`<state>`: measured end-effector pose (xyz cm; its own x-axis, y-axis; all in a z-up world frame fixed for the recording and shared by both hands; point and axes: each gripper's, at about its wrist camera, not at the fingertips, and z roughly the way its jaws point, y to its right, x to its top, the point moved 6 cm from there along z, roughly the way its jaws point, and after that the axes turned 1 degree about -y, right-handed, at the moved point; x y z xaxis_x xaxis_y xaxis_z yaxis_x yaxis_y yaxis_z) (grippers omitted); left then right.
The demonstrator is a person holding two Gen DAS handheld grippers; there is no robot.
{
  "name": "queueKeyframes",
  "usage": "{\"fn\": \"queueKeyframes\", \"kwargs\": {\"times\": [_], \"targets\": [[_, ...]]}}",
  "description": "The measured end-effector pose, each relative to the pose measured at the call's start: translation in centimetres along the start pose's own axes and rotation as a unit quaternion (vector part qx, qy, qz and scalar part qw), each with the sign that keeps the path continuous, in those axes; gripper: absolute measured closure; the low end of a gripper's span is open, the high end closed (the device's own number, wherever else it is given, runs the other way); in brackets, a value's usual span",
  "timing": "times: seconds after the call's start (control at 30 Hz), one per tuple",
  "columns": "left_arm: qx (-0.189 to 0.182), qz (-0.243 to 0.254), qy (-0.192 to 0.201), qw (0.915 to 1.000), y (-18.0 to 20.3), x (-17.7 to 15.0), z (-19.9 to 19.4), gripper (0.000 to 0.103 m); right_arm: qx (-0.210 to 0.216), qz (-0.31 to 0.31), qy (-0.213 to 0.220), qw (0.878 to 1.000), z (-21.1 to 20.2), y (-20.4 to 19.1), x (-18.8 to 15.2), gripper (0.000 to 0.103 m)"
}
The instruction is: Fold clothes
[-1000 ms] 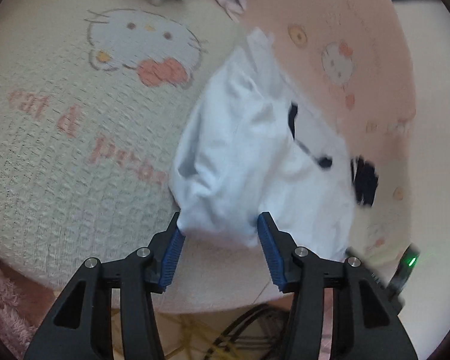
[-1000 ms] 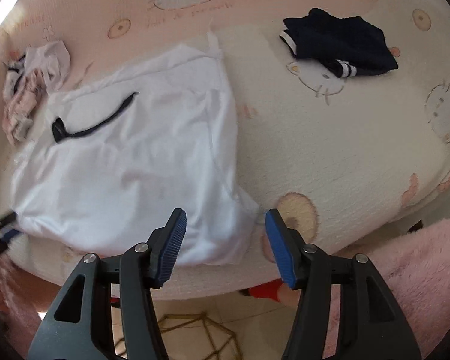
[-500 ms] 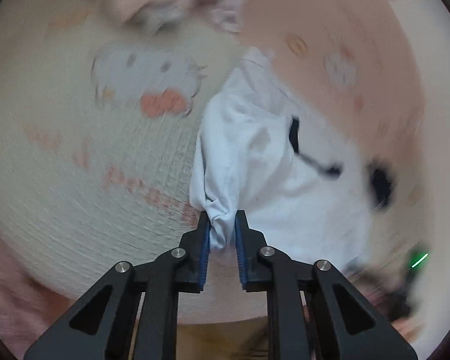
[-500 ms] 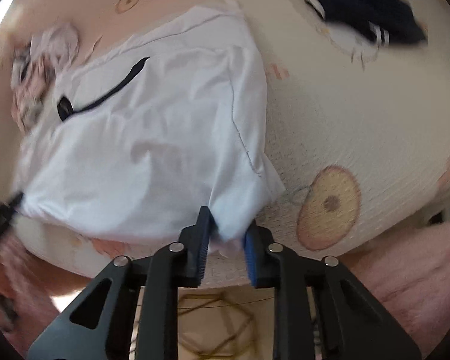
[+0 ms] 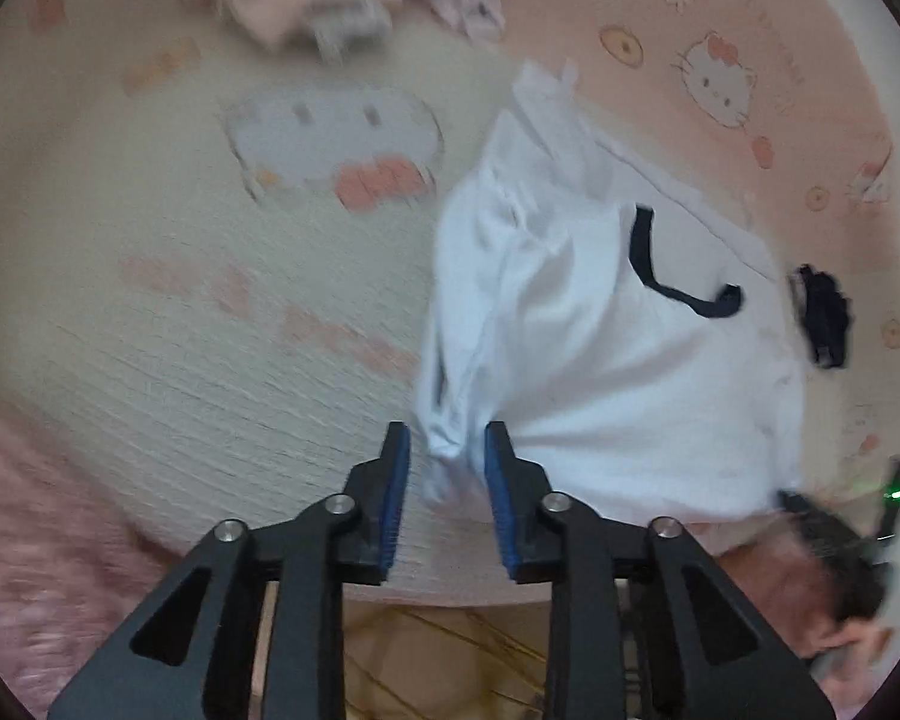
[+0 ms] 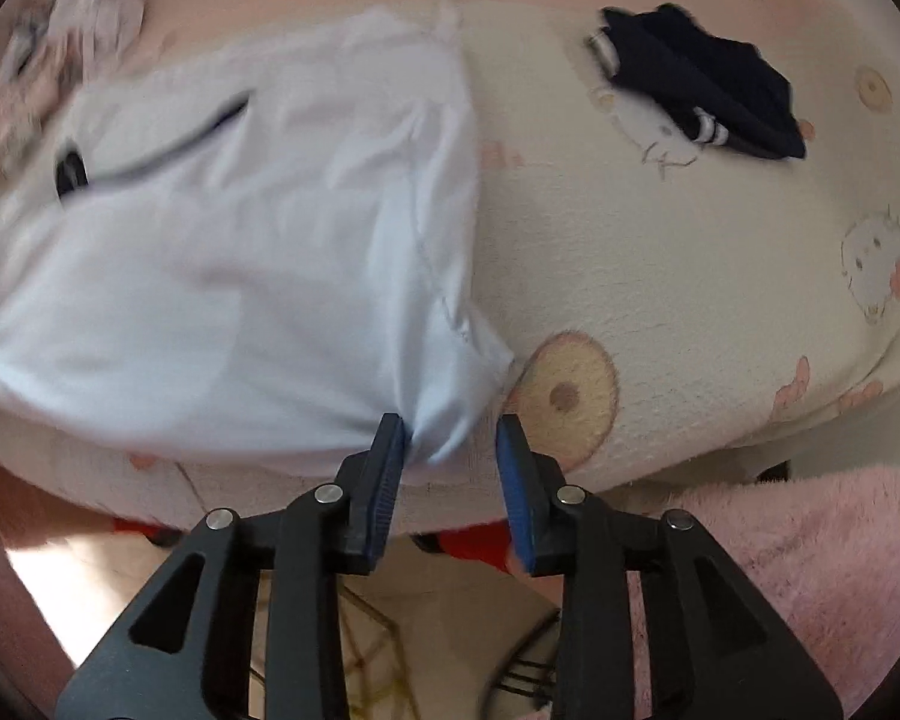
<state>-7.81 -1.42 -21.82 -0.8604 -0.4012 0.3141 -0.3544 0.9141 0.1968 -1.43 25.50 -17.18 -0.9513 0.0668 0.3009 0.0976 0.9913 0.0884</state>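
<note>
Left gripper point(image 5: 447, 468): jaws parted, white shirt point(image 5: 600, 348) corner bunched between the pads, apparently let go. Right gripper point(image 6: 450, 459): parted, other corner touching its left pad only. Shirt lies mid-frame on the bedspread point(image 6: 660, 276); dark garment point(image 6: 702, 90) upper right. Judgement: check both near corners lie flat and level before making the fold.
</note>
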Motion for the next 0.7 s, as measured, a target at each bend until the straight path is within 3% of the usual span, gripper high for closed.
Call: {"fn": "queueKeyframes", "kwargs": {"times": [0.07,0.13,0.2,0.3,0.37,0.43,0.5,0.57,0.7], "targets": [[0.059,0.030,0.036,0.9971,0.4,0.6,-1.4,0.072,-0.004,0.020,0.046,0.999,-2.0,0.4,1.0,0.070],[0.014,0.060,0.044,0.9971,2.7,0.7,-1.8,0.072,-0.004,0.031,0.091,0.995,-3.9,0.4,1.9,0.068],[-0.052,0.085,0.029,0.9946,5.2,0.2,-1.2,0.072,0.033,0.010,0.107,0.994,-4.5,-1.4,2.6,0.066],[-0.095,0.128,0.001,0.9872,8.7,-1.2,0.1,0.072,0.069,-0.061,0.084,0.992,-3.3,-6.3,1.9,0.066],[-0.102,0.164,-0.019,0.9810,10.8,-2.2,1.1,0.072,0.065,-0.105,0.062,0.990,-2.1,-8.7,0.7,0.066],[-0.078,0.195,-0.039,0.9768,11.4,-3.1,2.3,0.072,0.049,-0.142,0.039,0.988,-0.9,-10.4,-0.5,0.066],[-0.046,0.216,-0.057,0.9737,11.0,-3.6,3.2,0.072,0.023,-0.157,0.029,0.987,-0.4,-10.4,-1.2,0.061],[-0.053,0.208,-0.063,0.9746,10.2,-3.7,2.9,0.072,0.002,-0.151,0.020,0.988,-0.6,-9.5,-1.5,0.055],[-0.088,0.170,-0.047,0.9804,8.8,-2.3,1.5,0.072,-0.023,-0.091,0.002,0.996,-0.8,-6.0,-1.6,0.056]]}}
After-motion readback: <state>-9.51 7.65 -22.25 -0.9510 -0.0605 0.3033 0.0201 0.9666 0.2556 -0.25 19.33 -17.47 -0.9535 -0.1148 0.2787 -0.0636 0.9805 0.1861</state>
